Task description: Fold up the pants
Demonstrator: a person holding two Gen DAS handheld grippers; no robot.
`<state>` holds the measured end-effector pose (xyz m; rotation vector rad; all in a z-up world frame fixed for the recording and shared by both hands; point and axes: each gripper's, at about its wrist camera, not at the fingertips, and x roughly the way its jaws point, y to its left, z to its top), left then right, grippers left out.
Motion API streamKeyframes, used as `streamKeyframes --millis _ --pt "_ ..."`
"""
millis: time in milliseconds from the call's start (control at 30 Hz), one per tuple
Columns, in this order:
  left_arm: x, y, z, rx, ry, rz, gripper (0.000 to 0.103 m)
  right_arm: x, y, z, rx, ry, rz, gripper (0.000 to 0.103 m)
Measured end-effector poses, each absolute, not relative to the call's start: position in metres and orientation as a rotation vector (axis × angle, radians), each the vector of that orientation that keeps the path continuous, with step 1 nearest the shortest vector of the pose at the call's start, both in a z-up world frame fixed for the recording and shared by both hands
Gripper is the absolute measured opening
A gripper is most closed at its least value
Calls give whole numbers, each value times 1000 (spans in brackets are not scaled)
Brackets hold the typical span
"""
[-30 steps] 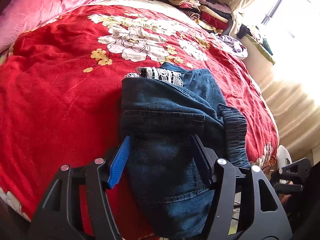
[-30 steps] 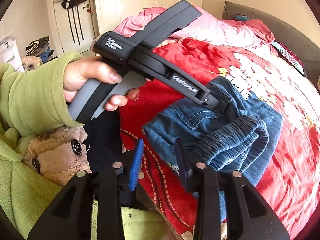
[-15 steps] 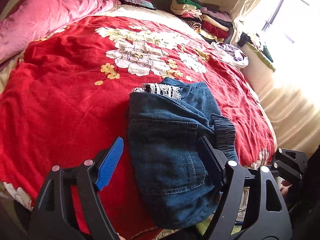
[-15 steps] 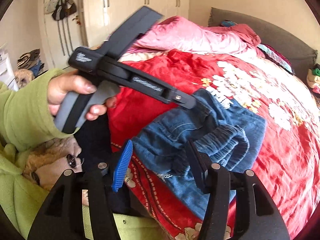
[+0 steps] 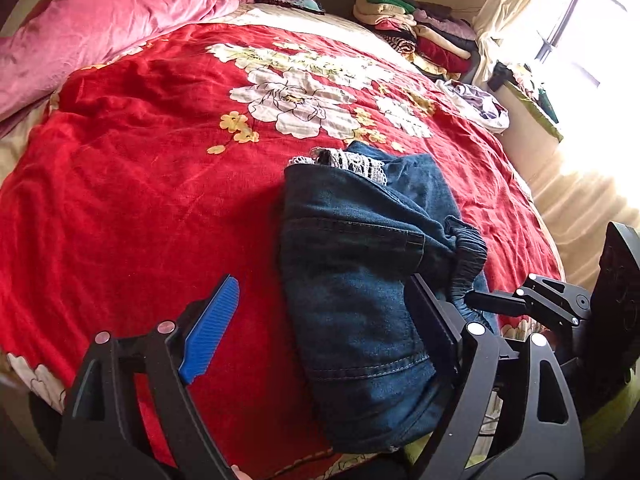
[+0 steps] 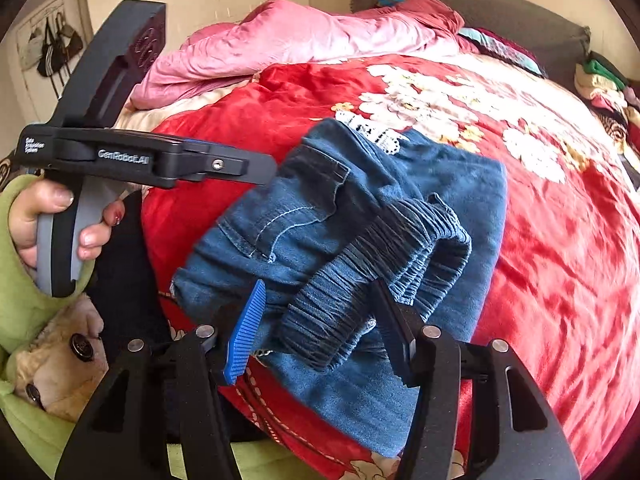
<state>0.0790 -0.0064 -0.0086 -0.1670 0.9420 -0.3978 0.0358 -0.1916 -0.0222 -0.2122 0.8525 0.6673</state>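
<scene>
The folded pants (image 5: 360, 280) lie at the near edge of the bed (image 5: 140, 180). Left tongs (image 5: 324, 328) are opening wide around the bundle, gripping nothing. Right tongs (image 6: 320, 320) straddle the elastic waistband (image 6: 376, 256), half-open; best tuck it flat before letting go.

The left wrist camera is looking down along its black two-finger gripper (image 5: 320, 328) from the near edge of the red floral bedspread (image 5: 132, 184), facing the far edge where folded clothes (image 5: 416, 36) are stacked beside the bright window. The right wrist camera is sitting close over the same near edge, facing the grey headboard (image 6: 480, 4) and the white wardrobe doors. Both views are sharing the folded blue denim pants (image 5: 360, 280) (image 6: 320, 216), the bedspread (image 6: 560, 248) and the crumpled pink quilt (image 5: 92, 28) (image 6: 288, 44).
</scene>
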Motion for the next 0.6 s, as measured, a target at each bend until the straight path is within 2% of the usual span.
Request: streamKeyframes --millis 233,300,333,367,600 --pt "71 -4 5 -160 902 -395 84 30 -206 2 -154 791 664 54" --pt "68 -3 12 -156 887 -386 89 31 -214 9 -136 771 638 61" --pt "67 -2 14 -154 881 -382 90 32 -218 12 -128 759 619 75" --pt "66 -2 17 -153 876 -381 91 32 -221 15 -117 748 603 80" --pt "58 2 30 -150 846 -374 93 39 -243 25 -70 719 536 85"
